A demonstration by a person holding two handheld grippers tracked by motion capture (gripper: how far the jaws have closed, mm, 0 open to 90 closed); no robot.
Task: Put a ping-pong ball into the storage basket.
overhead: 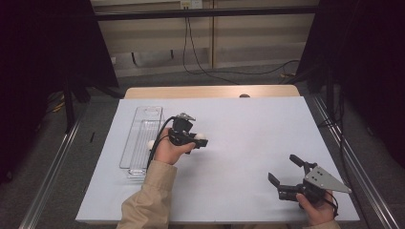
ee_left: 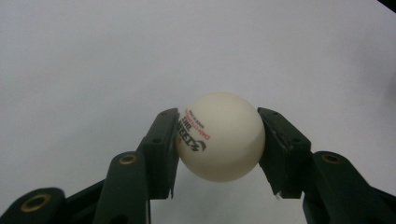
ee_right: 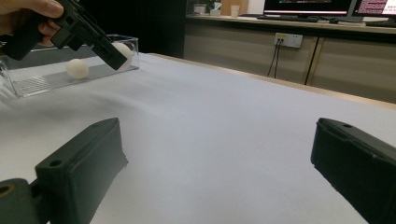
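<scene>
A white ping-pong ball (ee_left: pixel 219 140) with red and black print sits clamped between the jaws of my left gripper (overhead: pixel 198 141), which is shut on it just above the white table sheet, right of a clear plastic tray (overhead: pixel 142 119). A second white ball (ee_right: pixel 77 68) lies inside that tray, close to the hand holding the left gripper. My right gripper (overhead: pixel 282 169) rests near the front right of the table. Its jaws are spread wide with nothing between them, and its fingers (ee_right: pixel 81 168) frame bare sheet.
The white sheet (overhead: pixel 239 129) covers the table, with a wooden edge (overhead: pixel 210 91) showing at the far side. Metal rails (overhead: pixel 52 167) run along both sides. Cables (overhead: pixel 210 71) trail on the floor beyond.
</scene>
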